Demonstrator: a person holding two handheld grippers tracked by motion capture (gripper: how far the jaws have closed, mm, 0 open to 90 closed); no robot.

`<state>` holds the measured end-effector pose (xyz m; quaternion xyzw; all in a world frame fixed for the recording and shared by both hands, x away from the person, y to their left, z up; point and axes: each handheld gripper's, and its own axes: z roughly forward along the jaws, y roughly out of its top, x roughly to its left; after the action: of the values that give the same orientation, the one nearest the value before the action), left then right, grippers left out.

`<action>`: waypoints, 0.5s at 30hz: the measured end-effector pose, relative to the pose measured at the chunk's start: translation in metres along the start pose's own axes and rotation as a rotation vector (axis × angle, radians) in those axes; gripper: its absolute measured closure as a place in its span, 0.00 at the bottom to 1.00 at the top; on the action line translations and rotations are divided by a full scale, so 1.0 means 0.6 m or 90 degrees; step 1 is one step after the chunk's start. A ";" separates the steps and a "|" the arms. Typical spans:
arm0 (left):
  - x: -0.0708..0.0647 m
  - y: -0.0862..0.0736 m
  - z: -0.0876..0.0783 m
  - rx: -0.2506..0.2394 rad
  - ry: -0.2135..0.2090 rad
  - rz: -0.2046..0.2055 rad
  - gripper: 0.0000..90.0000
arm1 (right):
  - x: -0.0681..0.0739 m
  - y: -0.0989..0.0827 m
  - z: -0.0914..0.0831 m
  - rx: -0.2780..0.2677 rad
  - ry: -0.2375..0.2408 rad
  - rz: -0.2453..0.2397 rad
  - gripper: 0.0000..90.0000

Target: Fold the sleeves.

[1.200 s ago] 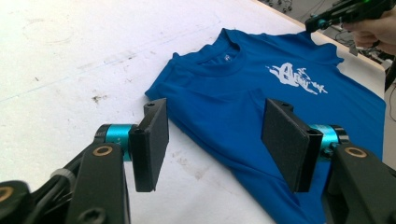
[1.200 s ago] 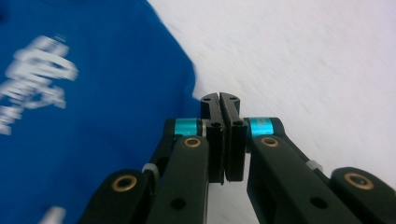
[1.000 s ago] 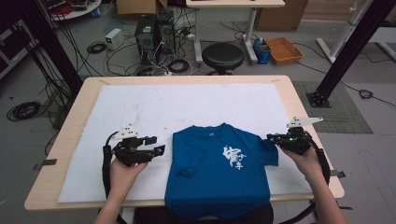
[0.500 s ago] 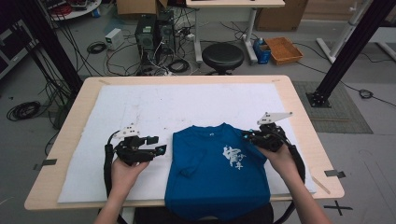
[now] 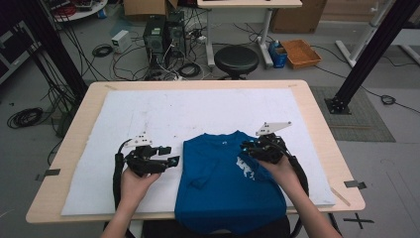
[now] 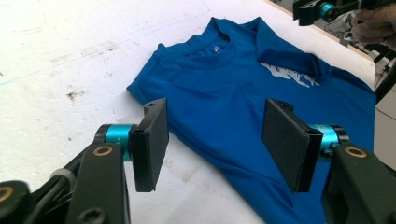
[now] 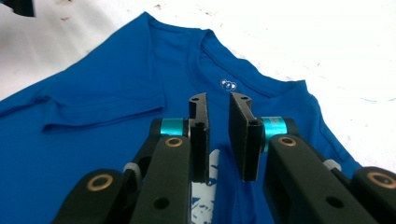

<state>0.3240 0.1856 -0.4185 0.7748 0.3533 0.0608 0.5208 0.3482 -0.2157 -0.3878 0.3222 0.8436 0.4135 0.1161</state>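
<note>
— Where does the blue T-shirt [image 5: 225, 188] lie?

— Flat on the white mat [image 5: 163, 116], at the near edge of the table [image 5: 317, 116], both sleeves folded in over the chest.

— And the right gripper [image 5: 252, 148]?

— Above the folded right sleeve, jaws just opening to a narrow gap, nothing between them.

— The left gripper [image 5: 171, 154]?

— Beside the shirt's left edge, jaws wide and empty.

Black hand-held gripper [image 6: 215, 140], teal collars, brass screws, trailing cable
</note>
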 end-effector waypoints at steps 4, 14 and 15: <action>0.001 0.000 0.000 0.002 0.001 0.000 0.46 | -0.007 -0.023 -0.034 -0.023 -0.012 0.010 0.83; -0.003 0.000 0.007 0.006 -0.001 -0.001 0.46 | 0.019 -0.102 -0.068 -0.005 -0.035 -0.005 0.78; -0.004 0.000 0.008 0.007 -0.001 0.001 0.46 | 0.019 -0.108 -0.065 0.001 -0.032 -0.004 0.78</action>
<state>0.3246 0.1808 -0.4198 0.7782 0.3524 0.0589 0.5164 0.2927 -0.2619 -0.4124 0.3301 0.8417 0.4042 0.1384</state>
